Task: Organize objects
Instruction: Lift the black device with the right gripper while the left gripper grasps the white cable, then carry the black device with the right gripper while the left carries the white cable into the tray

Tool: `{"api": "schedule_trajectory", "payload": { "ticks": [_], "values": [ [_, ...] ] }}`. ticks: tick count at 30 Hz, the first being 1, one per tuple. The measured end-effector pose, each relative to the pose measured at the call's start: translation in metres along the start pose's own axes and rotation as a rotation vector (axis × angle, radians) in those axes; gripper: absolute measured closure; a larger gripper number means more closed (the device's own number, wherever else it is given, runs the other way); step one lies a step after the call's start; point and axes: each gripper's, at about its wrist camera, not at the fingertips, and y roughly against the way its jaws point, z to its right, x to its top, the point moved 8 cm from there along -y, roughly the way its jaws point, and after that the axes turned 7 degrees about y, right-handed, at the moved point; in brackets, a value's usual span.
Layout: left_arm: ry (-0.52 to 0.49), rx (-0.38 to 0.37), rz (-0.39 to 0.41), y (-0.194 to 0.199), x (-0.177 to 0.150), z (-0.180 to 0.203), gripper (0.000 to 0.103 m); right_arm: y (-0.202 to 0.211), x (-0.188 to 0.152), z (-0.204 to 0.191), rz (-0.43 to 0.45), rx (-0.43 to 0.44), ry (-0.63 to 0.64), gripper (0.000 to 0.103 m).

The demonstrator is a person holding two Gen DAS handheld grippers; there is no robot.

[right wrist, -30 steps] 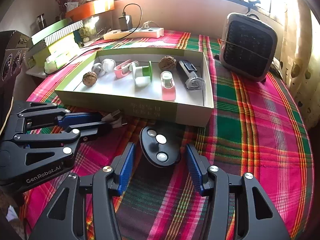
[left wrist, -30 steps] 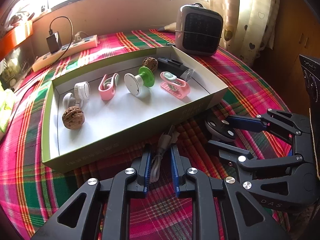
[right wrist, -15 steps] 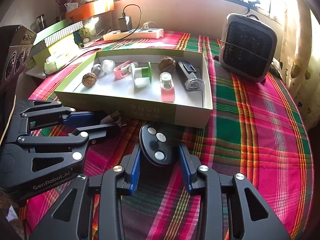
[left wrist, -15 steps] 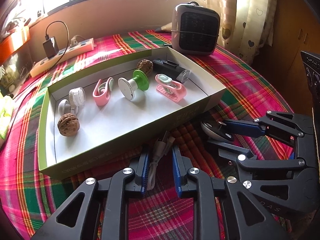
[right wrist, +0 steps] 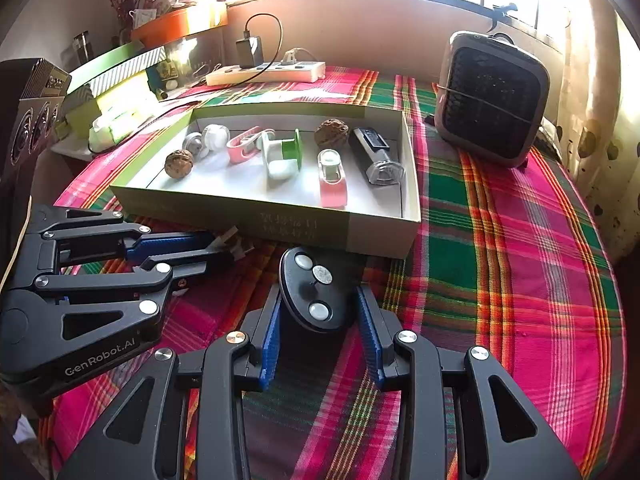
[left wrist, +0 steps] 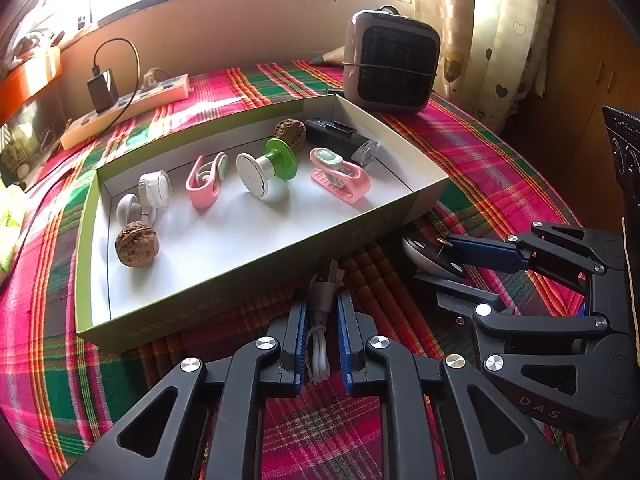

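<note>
At the bottom centre of its own view, the left gripper [left wrist: 322, 344] has its jaws clamped on a white cable [left wrist: 320, 320]. The right gripper [right wrist: 320, 320] grips a black oval remote [right wrist: 312, 292], just below the tray [right wrist: 280, 220] on the plaid bench [right wrist: 500, 280].

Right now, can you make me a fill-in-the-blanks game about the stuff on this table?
1. The left gripper pinches a white ____.
2. The right gripper squeezes a black oval gadget with ____ round buttons.
3. The box holds ____ walnuts.
4. Both pink clips lie ____ the box.

Missing words: cable; three; two; inside
</note>
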Motion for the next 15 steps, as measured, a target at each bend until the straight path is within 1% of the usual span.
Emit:
{"api": "schedule_trajectory", "payload": {
  "ticks": [10, 12, 15],
  "values": [
    [0.008, 0.006, 0.006, 0.0033, -0.0011, -0.0015, 0.091, 0.0024, -0.0015, -0.001, 0.004, 0.004, -0.005, 0.067],
    [0.01, 0.005, 0.006, 0.0043, -0.0019, -0.0021, 0.093, 0.0031, -0.0016, -0.0014, 0.005, 0.003, -0.005, 0.066],
    [0.009, 0.005, 0.005, 0.0045, -0.0025, -0.0023, 0.093, 0.0042, -0.0018, -0.0017, 0.009, 0.002, -0.006, 0.067]
  ]
}}
